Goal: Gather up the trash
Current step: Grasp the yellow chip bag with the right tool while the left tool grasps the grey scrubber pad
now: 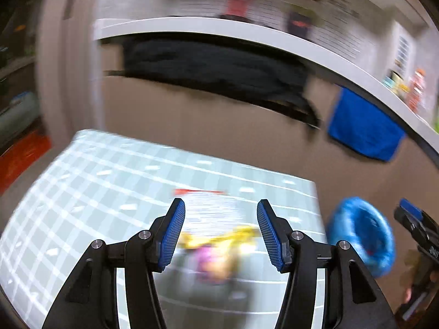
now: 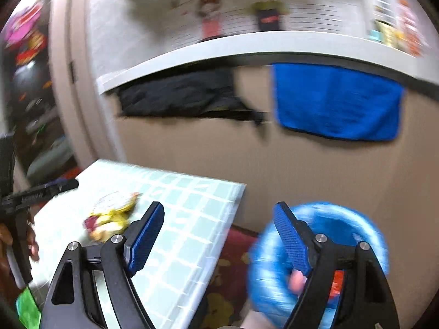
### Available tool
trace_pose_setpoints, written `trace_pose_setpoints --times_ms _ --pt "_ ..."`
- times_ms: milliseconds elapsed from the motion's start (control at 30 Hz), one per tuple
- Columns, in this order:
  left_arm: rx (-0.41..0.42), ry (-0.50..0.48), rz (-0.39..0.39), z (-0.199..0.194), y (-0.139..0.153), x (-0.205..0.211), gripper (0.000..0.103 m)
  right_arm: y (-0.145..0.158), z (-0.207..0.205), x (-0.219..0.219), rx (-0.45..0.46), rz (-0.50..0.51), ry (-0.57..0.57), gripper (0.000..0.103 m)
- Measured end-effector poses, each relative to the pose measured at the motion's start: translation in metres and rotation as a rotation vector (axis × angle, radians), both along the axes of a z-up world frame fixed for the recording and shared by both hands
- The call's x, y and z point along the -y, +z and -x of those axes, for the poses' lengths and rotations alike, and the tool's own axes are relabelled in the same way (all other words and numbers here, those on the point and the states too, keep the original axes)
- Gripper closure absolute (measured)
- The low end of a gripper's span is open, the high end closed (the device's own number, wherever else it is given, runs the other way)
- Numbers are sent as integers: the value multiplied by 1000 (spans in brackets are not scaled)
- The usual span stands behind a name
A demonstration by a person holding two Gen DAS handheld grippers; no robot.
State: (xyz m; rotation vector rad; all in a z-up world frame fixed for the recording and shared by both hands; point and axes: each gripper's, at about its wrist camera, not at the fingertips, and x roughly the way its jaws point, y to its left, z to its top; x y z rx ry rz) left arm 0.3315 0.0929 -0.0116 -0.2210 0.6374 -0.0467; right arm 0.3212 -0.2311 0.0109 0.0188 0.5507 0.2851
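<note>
On the checked table cloth [image 1: 82, 192] lies a crumpled yellow and pink wrapper [image 1: 216, 249], with a white paper with a red edge [image 1: 211, 205] behind it. My left gripper [image 1: 221, 219] hovers over this trash, open and empty. The wrapper [image 2: 109, 219] also appears in the right wrist view, left of my right gripper [image 2: 219, 219], which is open and empty above the table's corner. A bin lined with a blue bag [image 2: 329, 233] stands on the floor beside the table, with pink and orange bits inside. The bin [image 1: 362, 235] is blurred.
A blue towel [image 2: 337, 101] and a dark cloth [image 2: 178, 96] hang under a white shelf [image 2: 247, 44] on the brown wall behind. A red floral mat [image 2: 225, 288] lies on the floor by the bin. A green scrap [image 2: 26, 307] sits at the table's near left.
</note>
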Motion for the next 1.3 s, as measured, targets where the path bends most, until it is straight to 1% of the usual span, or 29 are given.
trace_pose_setpoints --times_ms 33,100,133,267,400,533,567,600,667,700,833,900,1000,1067,1133,1200,1233,1300 --pt "-3 35 12 3 -3 -21 48 -1 -2 -15 -7 5 31 24" --pt "-9 61 30 9 -9 -46 48 -6 -11 -57 -38 10 119 24" --pt "-14 68 37 12 -12 -58 48 -10 -17 -77 -59 12 158 24" --pt "-31 70 53 21 -28 -92 48 -34 -35 -139 -135 52 256 24" --pt "-51 74 85 25 -43 -118 48 -62 -52 -183 -191 116 304 24" --pt "-69 72 114 33 -56 -132 48 -95 -74 -219 -224 215 328 24" --pt "-72 71 116 34 -58 -133 48 -101 -76 -224 -242 226 336 25" --pt "-76 71 117 35 -60 -136 48 -109 -78 -229 -278 224 355 30" --pt "-81 74 119 35 -63 -139 48 -115 -77 -230 -325 172 397 34" --pt "-84 74 122 34 -65 -140 48 -115 -75 -230 -329 161 407 39" --pt "-104 52 160 28 -71 -136 48 -107 -57 -221 -323 145 417 49" --pt "-112 19 177 24 -72 -126 48 -100 -47 -208 -313 146 392 58" --pt "-130 -36 176 16 -74 -108 48 -82 -35 -180 -300 108 349 59" --pt "-147 -78 180 7 -74 -91 48 -75 -28 -163 -273 118 299 59" --pt "-171 -123 222 -5 -74 -78 48 -70 -24 -150 -252 137 254 59" --pt "-189 -149 275 -20 -73 -68 48 -68 -19 -134 -250 121 226 59" --pt "-193 -154 295 -29 -74 -65 48 -67 -16 -127 -253 102 216 59" --pt "-212 -122 309 -51 -79 -63 48 -67 -12 -115 -252 79 200 59"
